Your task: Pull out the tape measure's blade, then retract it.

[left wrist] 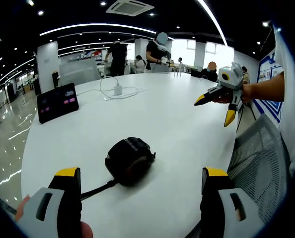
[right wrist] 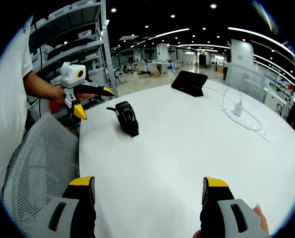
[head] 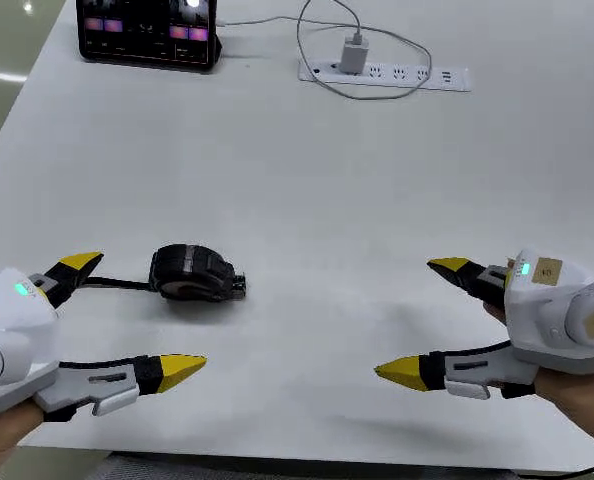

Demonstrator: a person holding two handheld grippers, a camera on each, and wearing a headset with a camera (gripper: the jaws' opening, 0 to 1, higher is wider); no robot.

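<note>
A: What's going on at the left edge?
B: The left gripper (head: 149,310) is hovering at the near left of the white table (head: 327,200). Its yellow-tipped jaws are standing wide apart, gripping nothing.
A: And the tape measure?
B: The black tape measure (head: 192,273) is lying on the table just right of that gripper's far jaw. Its dark strap (head: 117,284) is trailing left toward the tip — touching or not, I can't tell.
A: The other side?
B: The right gripper (head: 405,318) is hanging at the near right, well apart from the tape, jaws spread too and empty. Far back, a tablet (head: 147,30) is glowing on the left — a power strip (head: 387,72) is lying to its right with a charger (head: 354,52) plugged in.
</note>
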